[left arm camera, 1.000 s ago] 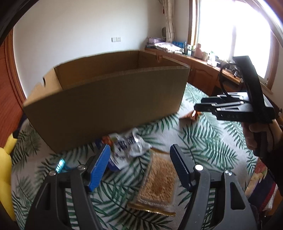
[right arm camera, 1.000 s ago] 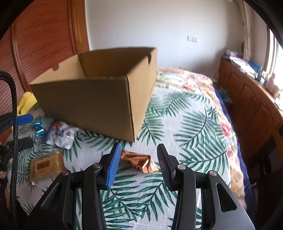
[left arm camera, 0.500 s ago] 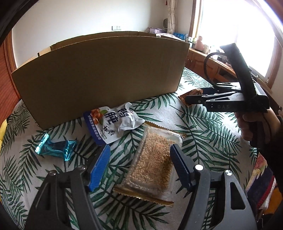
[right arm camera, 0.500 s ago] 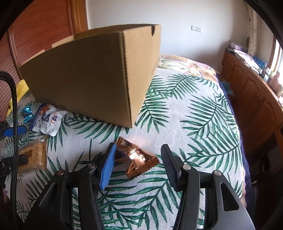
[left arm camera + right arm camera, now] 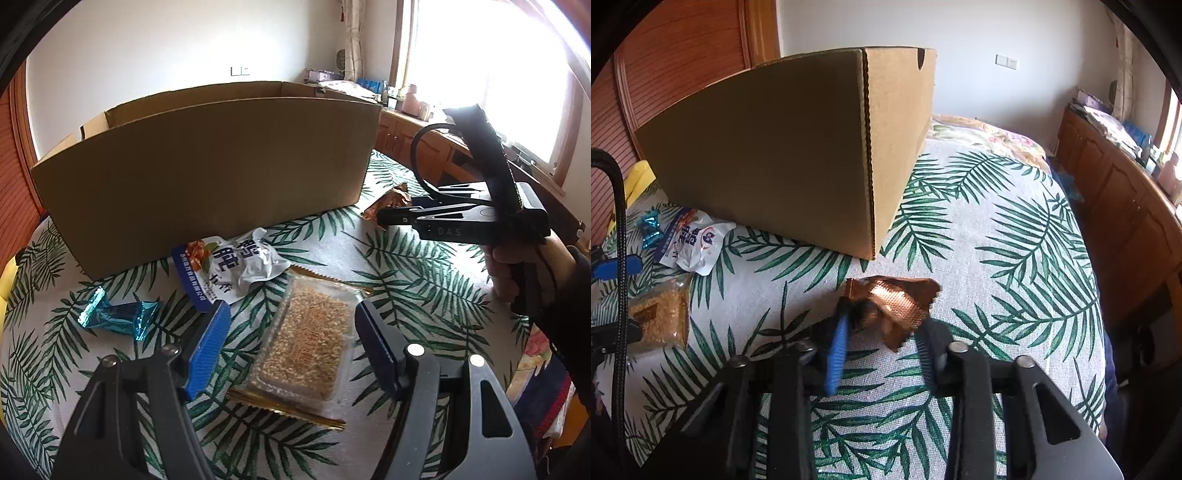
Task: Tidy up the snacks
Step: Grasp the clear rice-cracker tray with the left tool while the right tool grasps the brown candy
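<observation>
An open cardboard box [image 5: 207,173] stands on a palm-leaf cloth. In front of it lie a clear grain-bar packet [image 5: 306,347], a white and blue pouch [image 5: 229,269] and a blue foil candy [image 5: 118,317]. My left gripper [image 5: 291,350] is open, its blue pads either side of the grain-bar packet. A copper foil snack [image 5: 894,306] lies by the box corner [image 5: 868,155]. My right gripper [image 5: 882,347] is low on the cloth, open, its pads close on both sides of the copper snack. The right gripper also shows in the left wrist view [image 5: 461,221].
A wooden cabinet [image 5: 1126,192] with clutter runs along the window side. A wood-panel wall [image 5: 676,66] is behind the box. A yellow object [image 5: 635,181] lies at the cloth's left edge. The cloth [image 5: 997,236] right of the box is bare.
Both grippers came down toward the cloth. The left one settled over the grain-bar packet. The right one moved forward so the copper snack sits between its pads, which have narrowed.
</observation>
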Available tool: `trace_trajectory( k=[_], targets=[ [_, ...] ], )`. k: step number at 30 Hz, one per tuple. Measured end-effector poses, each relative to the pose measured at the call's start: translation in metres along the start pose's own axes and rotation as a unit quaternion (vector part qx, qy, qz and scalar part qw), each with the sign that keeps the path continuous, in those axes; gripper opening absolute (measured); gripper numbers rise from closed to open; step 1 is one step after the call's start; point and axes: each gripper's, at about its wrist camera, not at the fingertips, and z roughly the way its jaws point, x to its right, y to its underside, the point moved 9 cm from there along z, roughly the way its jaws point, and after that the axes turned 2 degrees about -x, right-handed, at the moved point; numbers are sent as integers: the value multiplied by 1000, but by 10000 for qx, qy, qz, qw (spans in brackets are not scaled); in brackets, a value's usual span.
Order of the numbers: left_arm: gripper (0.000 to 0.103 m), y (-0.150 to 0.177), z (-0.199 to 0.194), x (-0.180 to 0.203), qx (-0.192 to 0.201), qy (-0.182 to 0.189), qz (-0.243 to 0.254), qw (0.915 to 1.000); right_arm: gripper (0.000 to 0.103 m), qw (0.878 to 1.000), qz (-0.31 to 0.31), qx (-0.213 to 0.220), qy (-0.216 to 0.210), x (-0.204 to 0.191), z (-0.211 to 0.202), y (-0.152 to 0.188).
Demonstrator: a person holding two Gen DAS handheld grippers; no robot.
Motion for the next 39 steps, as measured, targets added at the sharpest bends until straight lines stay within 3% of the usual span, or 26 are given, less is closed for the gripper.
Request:
trace_trajectory(
  k=[7, 15, 26, 33, 39],
  targets=[
    [70, 5, 7, 9, -104, -10, 150, 9998, 27, 9994, 63, 336, 61, 0, -16, -5],
    [70, 13, 19, 17, -293, -22, 337, 9990, 27, 9991, 68, 414, 49, -5, -29, 0],
    [69, 12, 34, 8, -471, 22, 49, 9989, 28, 9987, 74, 507, -69, -23, -45, 13],
    [50, 13, 29, 6, -388, 70, 39, 9992, 28, 9982, 154, 541, -193, -33, -49, 24],
    [49, 15, 28, 6, -358, 100, 28, 9993, 28, 9979, 268, 517, -269, -38, -47, 35]
  ],
)
